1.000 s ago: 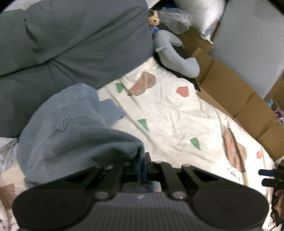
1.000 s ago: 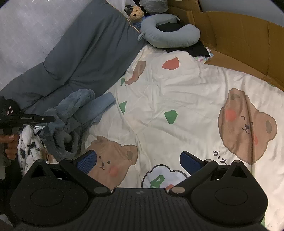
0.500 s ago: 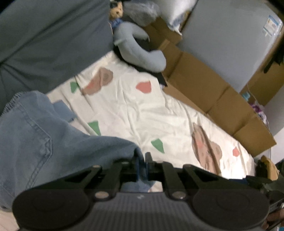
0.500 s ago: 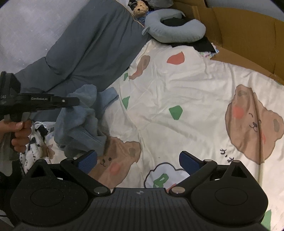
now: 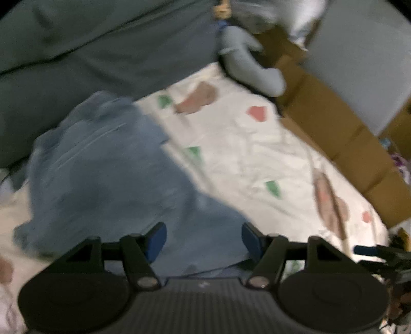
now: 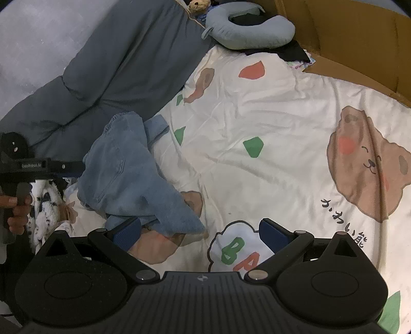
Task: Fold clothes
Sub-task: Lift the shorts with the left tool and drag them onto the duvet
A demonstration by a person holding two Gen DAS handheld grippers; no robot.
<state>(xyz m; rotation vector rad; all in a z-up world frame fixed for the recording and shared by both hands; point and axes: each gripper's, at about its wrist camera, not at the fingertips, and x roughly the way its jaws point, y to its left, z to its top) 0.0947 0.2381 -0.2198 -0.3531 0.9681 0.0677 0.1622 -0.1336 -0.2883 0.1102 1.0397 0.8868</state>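
A crumpled blue denim garment [image 6: 128, 174] lies on the white bear-print bedsheet [image 6: 269, 123], near the sheet's left side. In the blurred left wrist view the same denim garment [image 5: 108, 174] spreads below and ahead of my left gripper [image 5: 204, 237]. Its jaws are opening, the blue pads stand apart, and the cloth lies under the gap without being pinched. My right gripper [image 6: 203, 231] is open low over the sheet, its left finger [image 6: 127, 232] just beside the garment's nearest corner. The left gripper's body [image 6: 38, 165] and the hand holding it show at the far left.
A dark grey duvet [image 6: 123, 66] runs along the left. A grey-blue U-shaped pillow [image 6: 251, 33] and a small teddy bear [image 6: 196, 5] sit at the back. Brown cardboard [image 6: 359, 46] borders the right. A black-and-white spotted cloth [image 6: 46, 205] lies at the left edge.
The left gripper was shut on the denim and lifting it; now its jaws have parted and the garment has dropped onto the sheet, spread toward the right gripper. The right gripper stayed open.
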